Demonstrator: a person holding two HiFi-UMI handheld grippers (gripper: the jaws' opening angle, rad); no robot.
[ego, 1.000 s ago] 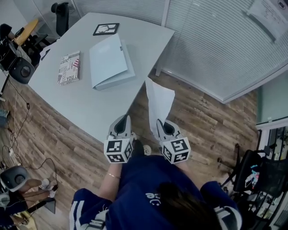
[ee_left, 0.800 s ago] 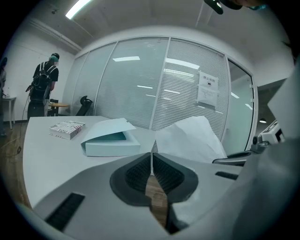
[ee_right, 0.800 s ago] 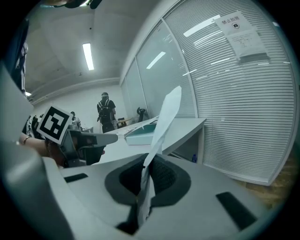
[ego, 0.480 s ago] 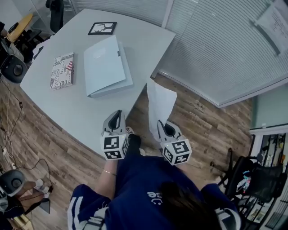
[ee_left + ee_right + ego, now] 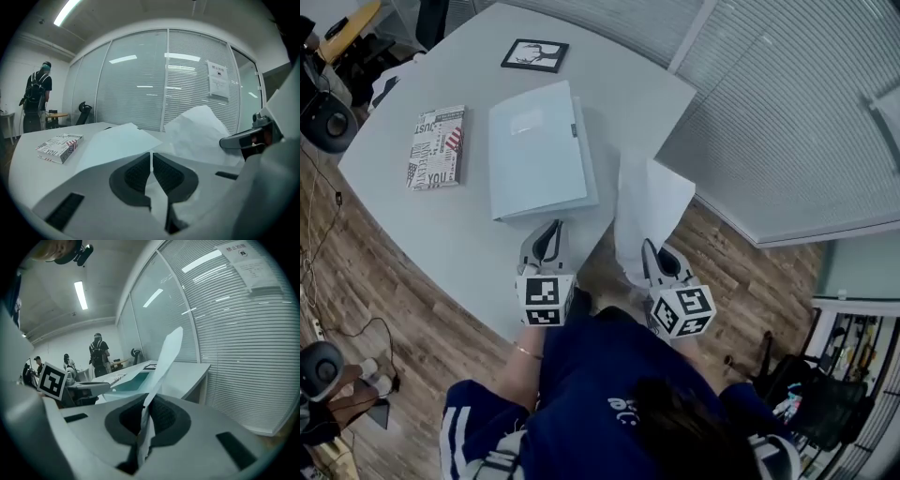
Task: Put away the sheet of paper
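The right gripper [image 5: 649, 246] jaws grasp the sheet of paper [image 5: 649, 202] near the closed folder [image 5: 539, 150]; the left gripper [image 5: 551, 230] is clenched, empty; storing is not yet done.

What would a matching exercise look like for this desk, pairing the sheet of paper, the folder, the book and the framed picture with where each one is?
1. sheet of paper
2. folder
3. book
4. framed picture

A. at the table's far end
B. left of the folder in the head view
C. clamped in the right gripper
D. lying between book and paper

Pairs: 1-C, 2-D, 3-B, 4-A
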